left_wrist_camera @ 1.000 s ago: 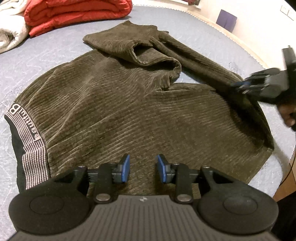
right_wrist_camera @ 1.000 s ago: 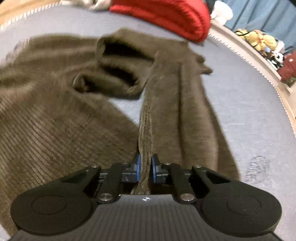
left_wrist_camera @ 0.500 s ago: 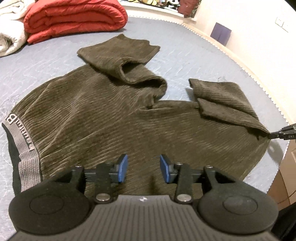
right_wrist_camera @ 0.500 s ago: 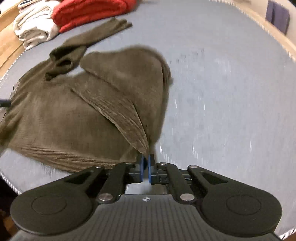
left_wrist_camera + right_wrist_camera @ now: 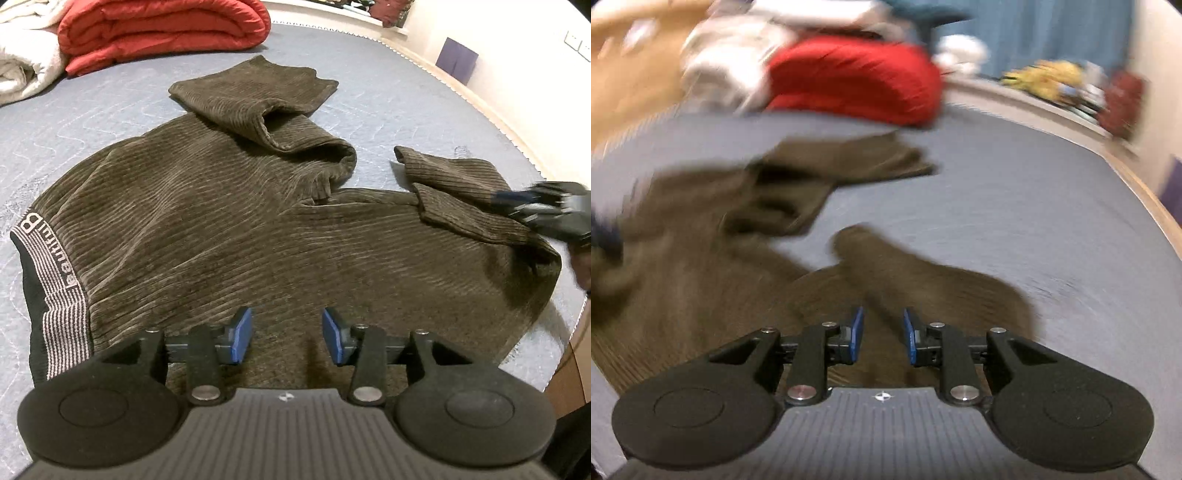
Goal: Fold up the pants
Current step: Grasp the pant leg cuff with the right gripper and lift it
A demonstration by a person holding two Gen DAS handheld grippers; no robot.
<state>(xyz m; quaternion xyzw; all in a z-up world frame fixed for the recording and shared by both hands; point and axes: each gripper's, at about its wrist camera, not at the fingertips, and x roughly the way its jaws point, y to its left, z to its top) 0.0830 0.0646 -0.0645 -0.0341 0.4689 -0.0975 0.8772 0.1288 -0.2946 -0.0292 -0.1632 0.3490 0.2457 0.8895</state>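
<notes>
Lying spread across the grey-blue mattress (image 5: 388, 96), the brown corduroy pants (image 5: 207, 221) fill centre frame, waistband (image 5: 55, 291) at lower left, one leg bunched toward upper centre, other leg end doubled back at right. Left gripper (image 5: 287, 336) hovers over the seat area at lower centre; jaws apart and opening, nothing between them. Right gripper (image 5: 882, 334), blurred, sits above the folded leg end; jaws opening, pads clear of fabric. Red quilt (image 5: 159, 29) and white bedding (image 5: 26, 55) at upper left
</notes>
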